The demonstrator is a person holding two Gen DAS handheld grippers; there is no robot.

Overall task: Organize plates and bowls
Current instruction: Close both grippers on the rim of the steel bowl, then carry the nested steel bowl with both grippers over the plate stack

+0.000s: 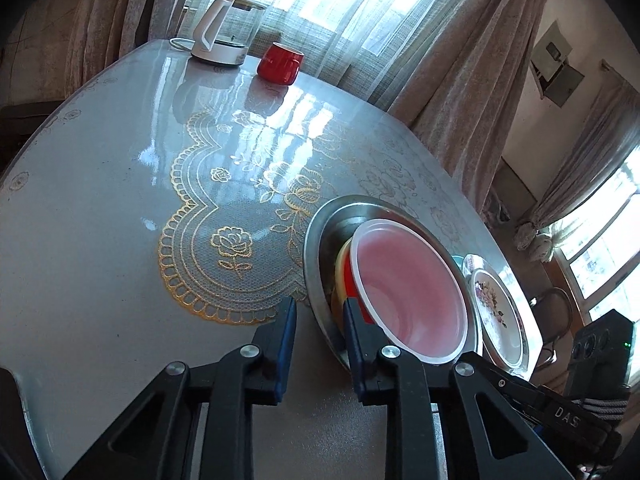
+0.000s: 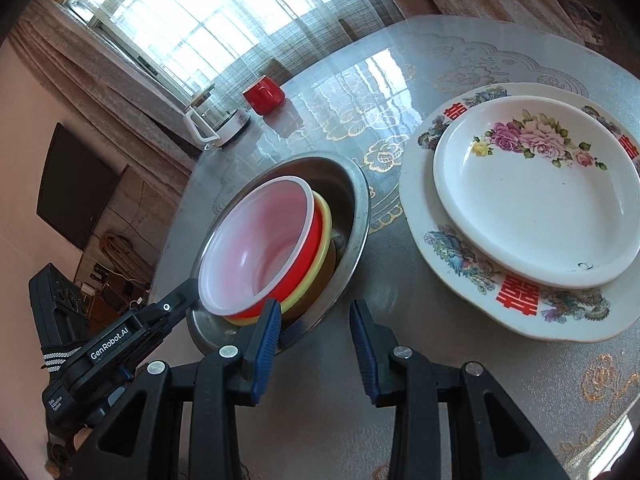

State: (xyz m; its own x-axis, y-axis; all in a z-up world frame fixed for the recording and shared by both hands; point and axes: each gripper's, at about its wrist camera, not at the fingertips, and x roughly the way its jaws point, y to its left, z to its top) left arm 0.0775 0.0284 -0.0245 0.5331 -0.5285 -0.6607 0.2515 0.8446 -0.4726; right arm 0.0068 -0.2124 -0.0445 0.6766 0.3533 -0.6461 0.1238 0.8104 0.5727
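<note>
Stacking step, judged near its end: red bowl (image 1: 408,280) sits nested in yellow bowl (image 1: 342,264), both inside steel basin (image 1: 312,240). Small flowered plate (image 2: 540,208) lies on large plate (image 2: 452,252), just beside the basin on the bench (image 1: 100,240). Left tool (image 1: 320,312) is narrowed astride the basin's near rim, one pad inside and one outside; a slit shows at the outer pad, so no pinch is read. Right tool (image 2: 316,316) is spread over bare bench between basin and plates, holding nothing. Next move, likely: clamp the rim squarely and shift the basin without tipping the loose, tilted bowls. Bench top is glossy, with gold lace print and strong glare. Kettle (image 1: 224,28) and red mug (image 1: 280,64) stand at the far edge; curtains (image 1: 460,60) and bright windows lie beyond.
</note>
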